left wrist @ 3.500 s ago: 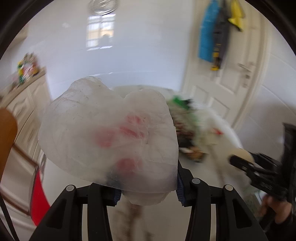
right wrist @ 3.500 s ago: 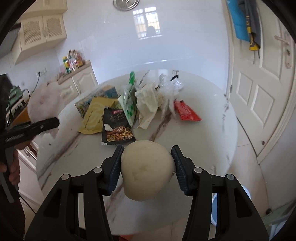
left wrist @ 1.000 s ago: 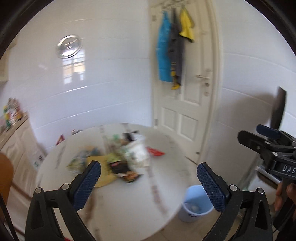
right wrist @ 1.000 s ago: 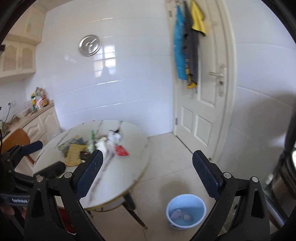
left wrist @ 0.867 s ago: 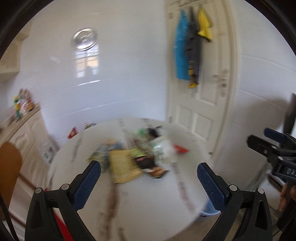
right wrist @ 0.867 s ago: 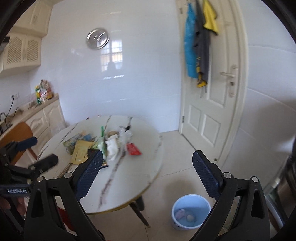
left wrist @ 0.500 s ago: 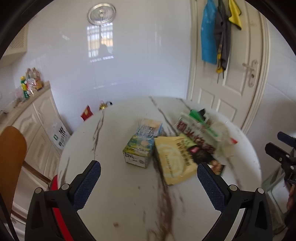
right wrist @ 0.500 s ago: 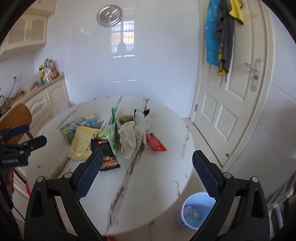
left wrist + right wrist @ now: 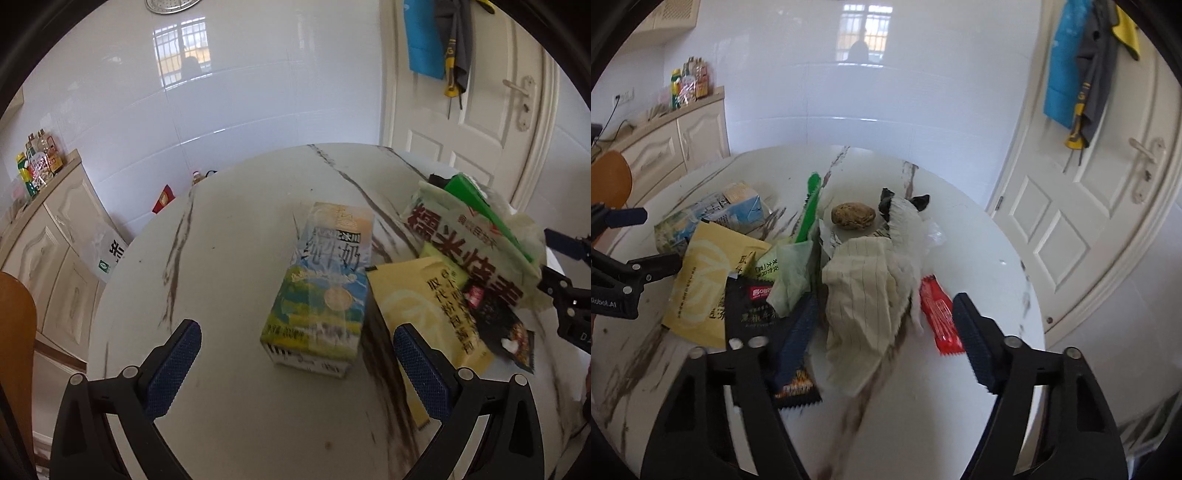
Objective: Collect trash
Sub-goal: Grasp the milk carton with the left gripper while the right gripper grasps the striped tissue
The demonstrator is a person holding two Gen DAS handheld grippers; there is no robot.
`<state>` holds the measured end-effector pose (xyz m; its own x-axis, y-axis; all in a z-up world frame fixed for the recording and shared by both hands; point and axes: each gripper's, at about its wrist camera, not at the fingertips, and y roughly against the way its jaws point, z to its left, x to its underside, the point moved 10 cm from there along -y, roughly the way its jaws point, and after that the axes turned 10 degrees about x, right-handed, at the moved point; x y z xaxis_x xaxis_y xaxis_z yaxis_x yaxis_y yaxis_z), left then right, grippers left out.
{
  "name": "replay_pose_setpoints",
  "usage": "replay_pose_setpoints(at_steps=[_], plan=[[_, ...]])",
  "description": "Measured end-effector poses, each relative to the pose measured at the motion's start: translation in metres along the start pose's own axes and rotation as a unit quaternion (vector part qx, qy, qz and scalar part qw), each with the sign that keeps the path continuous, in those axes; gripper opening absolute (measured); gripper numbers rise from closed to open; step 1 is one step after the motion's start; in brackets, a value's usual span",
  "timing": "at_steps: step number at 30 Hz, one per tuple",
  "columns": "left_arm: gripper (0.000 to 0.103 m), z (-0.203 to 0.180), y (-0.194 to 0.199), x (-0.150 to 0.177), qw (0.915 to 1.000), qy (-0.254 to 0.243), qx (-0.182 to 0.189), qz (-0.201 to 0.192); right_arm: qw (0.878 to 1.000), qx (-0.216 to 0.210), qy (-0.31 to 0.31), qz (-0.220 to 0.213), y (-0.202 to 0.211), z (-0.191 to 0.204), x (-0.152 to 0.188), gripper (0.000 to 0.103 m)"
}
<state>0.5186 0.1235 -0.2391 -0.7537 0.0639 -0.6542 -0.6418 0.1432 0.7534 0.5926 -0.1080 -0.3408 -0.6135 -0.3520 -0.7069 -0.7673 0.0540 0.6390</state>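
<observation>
Trash lies on a round white marble table (image 9: 229, 266). A blue-green milk carton (image 9: 321, 291) lies flat just ahead of my open, empty left gripper (image 9: 295, 369), between its fingers. Beside the carton are a yellow pouch (image 9: 424, 317) and a white bag with red letters (image 9: 465, 251). My open, empty right gripper (image 9: 882, 343) hovers over a crumpled cream lined paper (image 9: 864, 299), with a black snack wrapper (image 9: 757, 314) at its left finger and a red wrapper (image 9: 940, 319) at its right. A brown lump (image 9: 853, 216) and a green strip (image 9: 809, 210) lie farther back.
A white door (image 9: 1082, 206) with hanging clothes (image 9: 1082, 70) stands to the right. Cream cabinets (image 9: 48, 236) with bottles (image 9: 37, 164) on top run along the left wall. An orange chair back (image 9: 14, 350) is at the left table edge.
Both grippers held trash 3.5 s ago, then stood open above a blue bucket on the floor. Since then both have swung back and closed in low over the table's trash.
</observation>
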Motion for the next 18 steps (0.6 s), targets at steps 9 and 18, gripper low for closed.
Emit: replay_pose_setpoints(at_steps=[9, 18], plan=[[0.051, -0.002, -0.037, -0.009, 0.9993, 0.008, 0.034, 0.011, 0.998, -0.049, -0.023, -0.005, 0.009, -0.001, 0.003, 0.032], [0.045, 0.012, 0.000, -0.002, 0.9982, 0.043, 0.035, -0.024, 0.994, -0.087, -0.064, -0.016, 0.038, -0.017, 0.006, 0.032]])
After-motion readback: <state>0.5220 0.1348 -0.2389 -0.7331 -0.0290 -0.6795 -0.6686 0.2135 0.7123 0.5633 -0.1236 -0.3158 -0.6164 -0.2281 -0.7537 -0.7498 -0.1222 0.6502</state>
